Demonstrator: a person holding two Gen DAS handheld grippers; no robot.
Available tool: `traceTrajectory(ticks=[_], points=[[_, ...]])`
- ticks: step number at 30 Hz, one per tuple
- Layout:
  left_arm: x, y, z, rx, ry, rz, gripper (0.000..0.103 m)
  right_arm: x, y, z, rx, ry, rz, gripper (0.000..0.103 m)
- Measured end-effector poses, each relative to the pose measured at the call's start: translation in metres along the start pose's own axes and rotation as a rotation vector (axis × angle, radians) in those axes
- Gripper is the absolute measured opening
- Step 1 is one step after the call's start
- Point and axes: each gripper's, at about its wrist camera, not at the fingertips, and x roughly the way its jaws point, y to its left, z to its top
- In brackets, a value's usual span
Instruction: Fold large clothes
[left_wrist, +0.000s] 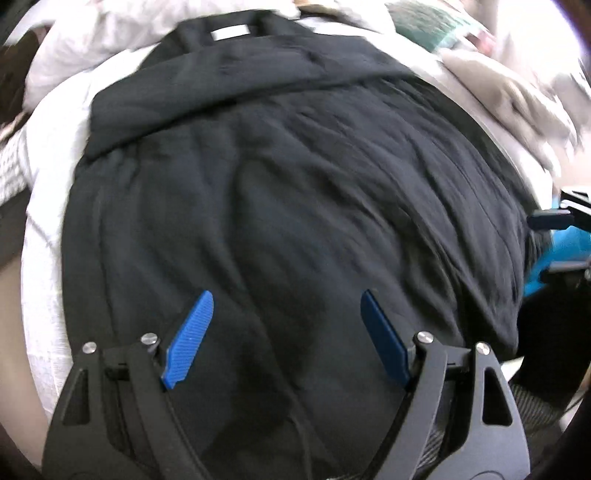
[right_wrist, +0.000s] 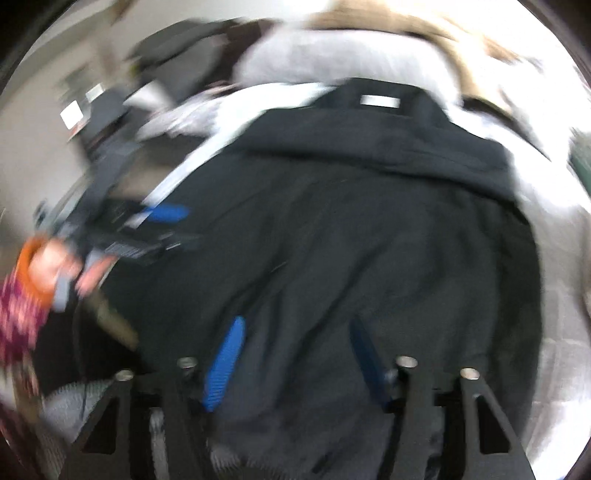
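A large black garment (left_wrist: 288, 192) lies spread on a white bed sheet (left_wrist: 48, 155), its collar with a white label (left_wrist: 229, 32) at the far end and a flap folded across the top. My left gripper (left_wrist: 286, 301) hovers open and empty over the garment's near part. The right wrist view is blurred. It shows the same garment (right_wrist: 369, 236) and label (right_wrist: 379, 100). My right gripper (right_wrist: 295, 328) is open over the near hem, with nothing between its blue fingers (right_wrist: 225, 363). The left gripper (right_wrist: 162, 214) shows at the left there.
Pale crumpled bedding and clothes (left_wrist: 498, 88) pile up behind and to the right of the garment. A teal item (left_wrist: 428, 26) lies at the back. The person's hand (right_wrist: 51, 266) with an orange cuff is at the left. Grey ribbed fabric (left_wrist: 532, 406) is nearby.
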Motion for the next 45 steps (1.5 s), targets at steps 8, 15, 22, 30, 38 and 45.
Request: traceTrajectory(ticks=[8, 15, 22, 30, 38, 45], points=[[-0.021, -0.069, -0.046, 0.382, -0.045, -0.236, 0.082, 0.028, 0.068, -0.047, -0.360, 0.160, 0.076, 0.039], [-0.010, -0.099, -0.073, 0.584, 0.056, -0.333, 0.082, 0.036, 0.081, -0.047, -0.453, 0.164, 0.064, 0.039], [0.006, -0.102, -0.081, 0.653, 0.066, -0.245, 0.074, 0.062, 0.073, -0.056, -0.535, 0.247, -0.048, 0.037], [-0.003, -0.073, -0.061, 0.500, 0.042, -0.326, 0.014, 0.069, 0.056, -0.051, -0.461, 0.282, -0.012, 0.006], [-0.033, -0.047, -0.048, 0.382, -0.022, -0.512, 0.010, 0.052, 0.059, -0.035, -0.340, 0.218, 0.199, 0.001], [-0.020, -0.062, -0.052, 0.437, 0.089, -0.577, 0.030, 0.048, 0.070, -0.032, -0.306, 0.290, 0.370, 0.011]])
